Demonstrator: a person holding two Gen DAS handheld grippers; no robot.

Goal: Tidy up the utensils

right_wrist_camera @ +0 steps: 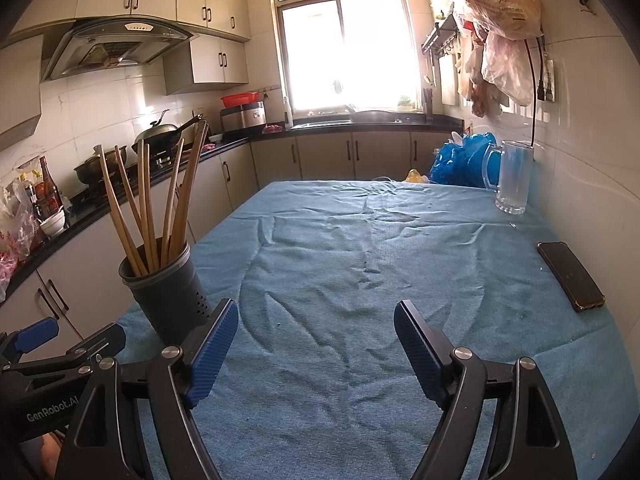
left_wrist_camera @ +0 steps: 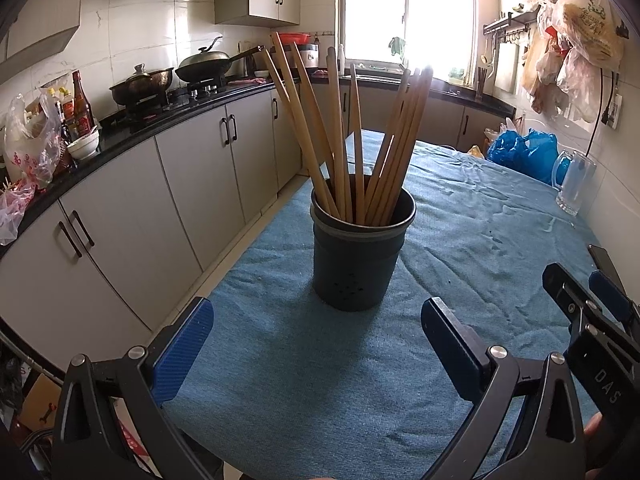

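A dark round utensil holder stands upright on the blue tablecloth, with several wooden chopsticks leaning out of it. My left gripper is open and empty, a short way in front of the holder. In the right wrist view the holder with the chopsticks stands at the left, just beyond my left finger. My right gripper is open and empty over bare cloth. It also shows at the right edge of the left wrist view.
A black phone lies near the table's right edge. A glass mug and a blue plastic bag stand at the far right by the wall. Kitchen cabinets with pots run along the left.
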